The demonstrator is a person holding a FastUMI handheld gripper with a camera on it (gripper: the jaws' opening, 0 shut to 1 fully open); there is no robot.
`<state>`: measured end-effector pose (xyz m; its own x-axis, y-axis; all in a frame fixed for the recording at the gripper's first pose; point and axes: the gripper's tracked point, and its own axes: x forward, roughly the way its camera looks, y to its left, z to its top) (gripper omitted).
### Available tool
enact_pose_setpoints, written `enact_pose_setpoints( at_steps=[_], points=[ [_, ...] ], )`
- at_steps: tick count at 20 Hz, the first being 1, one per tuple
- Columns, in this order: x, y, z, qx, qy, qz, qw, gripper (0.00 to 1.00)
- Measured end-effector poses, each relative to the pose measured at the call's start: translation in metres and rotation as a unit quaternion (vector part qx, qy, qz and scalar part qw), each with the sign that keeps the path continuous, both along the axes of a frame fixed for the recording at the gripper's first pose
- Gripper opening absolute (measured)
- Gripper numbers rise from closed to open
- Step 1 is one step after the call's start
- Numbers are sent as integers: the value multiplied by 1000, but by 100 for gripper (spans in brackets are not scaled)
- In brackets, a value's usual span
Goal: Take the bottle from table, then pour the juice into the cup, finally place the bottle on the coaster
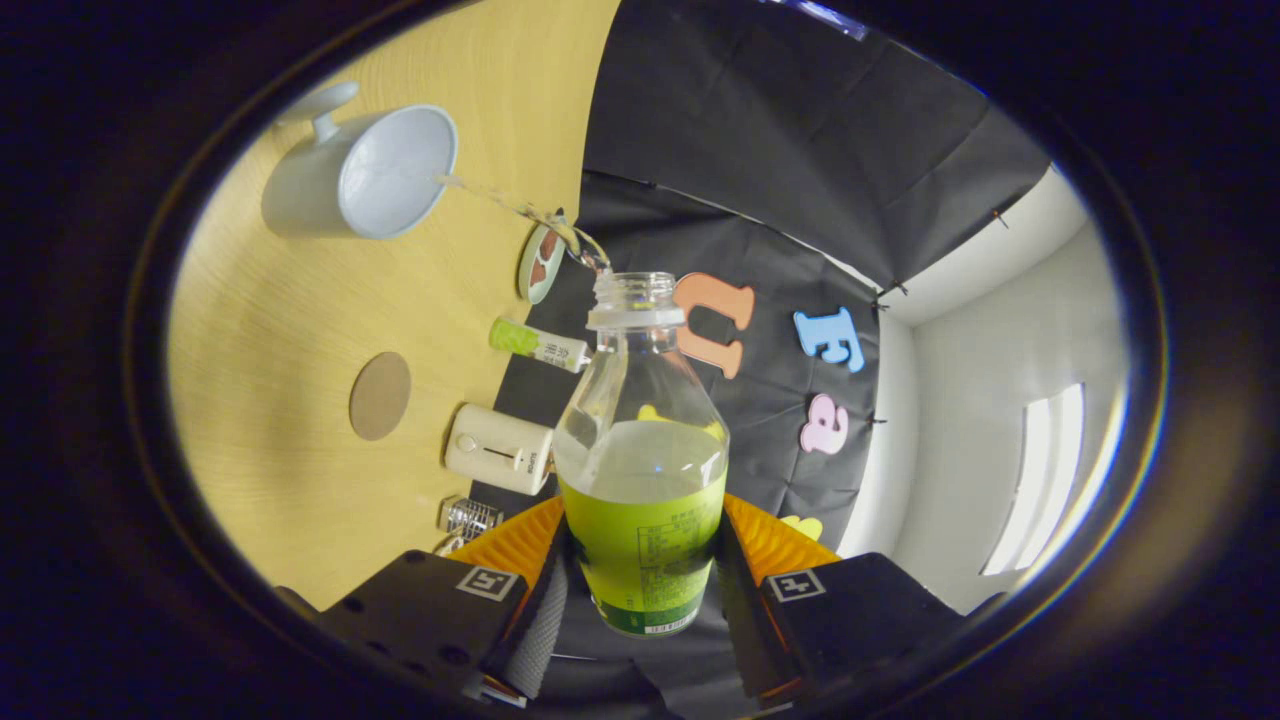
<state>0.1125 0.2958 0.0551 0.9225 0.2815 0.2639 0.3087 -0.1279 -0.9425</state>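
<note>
Mid-pour: the gripper (640, 590) is clamped on the bottle (641, 470), both fingers pressing its labelled lower body.

The bottle is uncapped and tipped, and a thin stream (510, 207) arcs from its mouth into the white cup (362, 172) on the wooden table (290, 330). The stream lands near the cup's rim, so hold the tilt steady and the mouth aimed inward, I'd say. The round brown coaster (380, 396) waits on the table near the cup, apart from it.
</note>
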Motion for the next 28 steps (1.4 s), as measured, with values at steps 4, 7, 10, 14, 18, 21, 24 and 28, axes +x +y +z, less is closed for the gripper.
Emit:
enact_pose_setpoints(
  at_steps=[4, 7, 10, 14, 18, 21, 24, 28],
  points=[
    [0, 2, 12, -8, -10, 1, 1000, 76],
    [-1, 3, 19, -15, -16, 3, 1000, 76],
    [-1, 5, 27, -23, -23, 4, 999, 76],
    [-1, 6, 34, -31, -30, 5, 999, 76],
    [0, 5, 40, -40, -36, 5, 999, 76],
    [0, 5, 44, -49, -41, 5, 998, 75],
    [0, 8, 48, -58, -46, 5, 997, 75],
    [0, 9, 51, -70, -52, 7, 996, 75]
  ],
)
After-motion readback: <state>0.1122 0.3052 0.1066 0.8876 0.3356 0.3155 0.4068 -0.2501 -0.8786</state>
